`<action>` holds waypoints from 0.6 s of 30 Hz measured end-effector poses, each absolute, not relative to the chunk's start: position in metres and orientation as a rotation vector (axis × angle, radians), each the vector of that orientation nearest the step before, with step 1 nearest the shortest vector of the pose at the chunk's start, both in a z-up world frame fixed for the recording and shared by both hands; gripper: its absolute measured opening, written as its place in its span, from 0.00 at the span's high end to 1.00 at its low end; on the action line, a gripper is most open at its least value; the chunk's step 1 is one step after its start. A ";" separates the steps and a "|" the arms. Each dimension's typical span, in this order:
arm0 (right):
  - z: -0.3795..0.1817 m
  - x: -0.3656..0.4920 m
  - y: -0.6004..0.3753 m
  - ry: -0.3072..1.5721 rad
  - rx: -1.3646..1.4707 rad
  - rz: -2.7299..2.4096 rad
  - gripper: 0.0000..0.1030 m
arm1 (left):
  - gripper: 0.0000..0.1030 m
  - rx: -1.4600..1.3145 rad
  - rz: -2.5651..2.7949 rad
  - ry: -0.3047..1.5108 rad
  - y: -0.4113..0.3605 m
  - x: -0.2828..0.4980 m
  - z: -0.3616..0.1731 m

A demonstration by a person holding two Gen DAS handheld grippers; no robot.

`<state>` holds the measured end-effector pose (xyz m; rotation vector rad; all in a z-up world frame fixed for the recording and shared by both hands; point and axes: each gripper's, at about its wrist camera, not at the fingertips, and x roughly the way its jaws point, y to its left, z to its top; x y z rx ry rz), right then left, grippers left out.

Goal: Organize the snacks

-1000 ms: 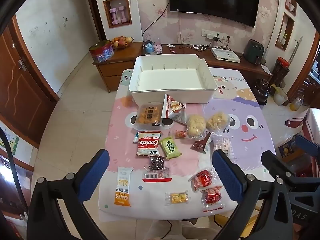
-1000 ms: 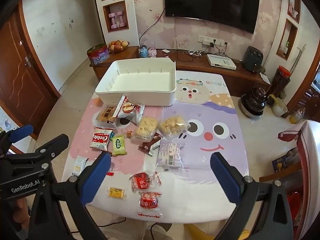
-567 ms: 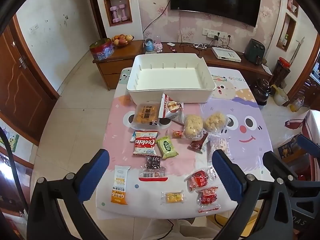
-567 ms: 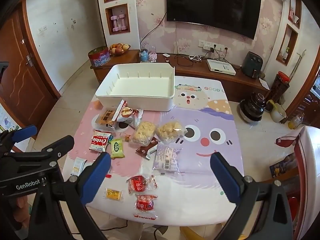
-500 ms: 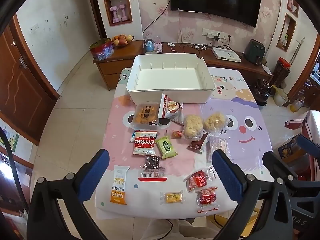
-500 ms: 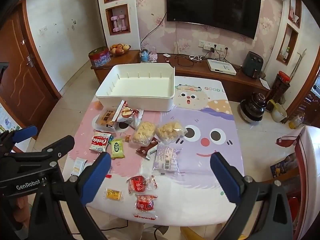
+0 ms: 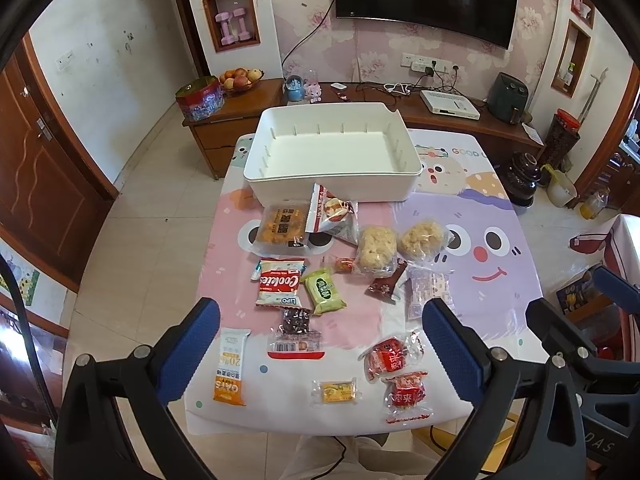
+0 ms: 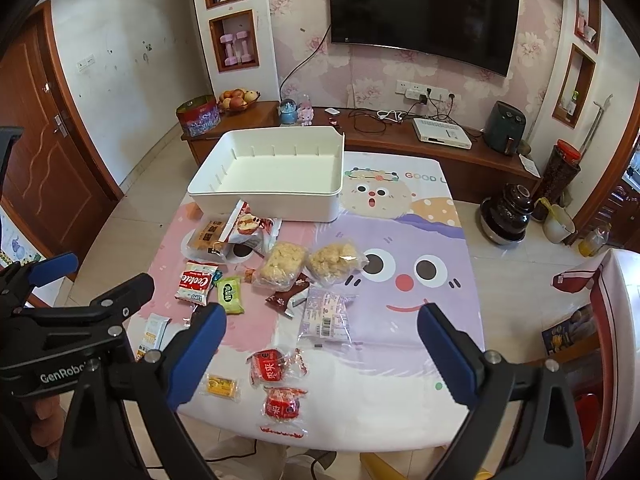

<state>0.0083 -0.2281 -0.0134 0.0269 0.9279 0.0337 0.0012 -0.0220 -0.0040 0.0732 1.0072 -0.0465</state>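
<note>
An empty white bin (image 7: 332, 178) stands at the table's far end; it also shows in the right wrist view (image 8: 268, 200). Several snack packets lie loose in front of it: a Cookies pack (image 7: 279, 282), a green pack (image 7: 323, 291), two puffed-rice bags (image 7: 376, 248), an orange oat bar (image 7: 230, 366), red candies (image 7: 390, 358), a yellow candy (image 7: 336, 392). My left gripper (image 7: 320, 350) is open and empty, high above the near edge. My right gripper (image 8: 320, 350) is open and empty, above the red candies (image 8: 270, 368).
The table has a cartoon cloth (image 8: 400, 240). A wooden TV cabinet (image 7: 448, 116) with a fruit bowl and a tin stands behind it. A dark pot (image 8: 506, 218) and a jug sit on the floor at the right. A wooden door (image 7: 36, 184) is at the left.
Both grippers have drawn back and up a little, so the table sits slightly farther away in both views. Nothing on the table has moved.
</note>
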 end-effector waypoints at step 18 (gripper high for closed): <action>-0.012 0.007 -0.231 0.927 0.032 0.035 0.05 | 0.02 0.075 -0.049 1.011 -0.024 0.002 -0.004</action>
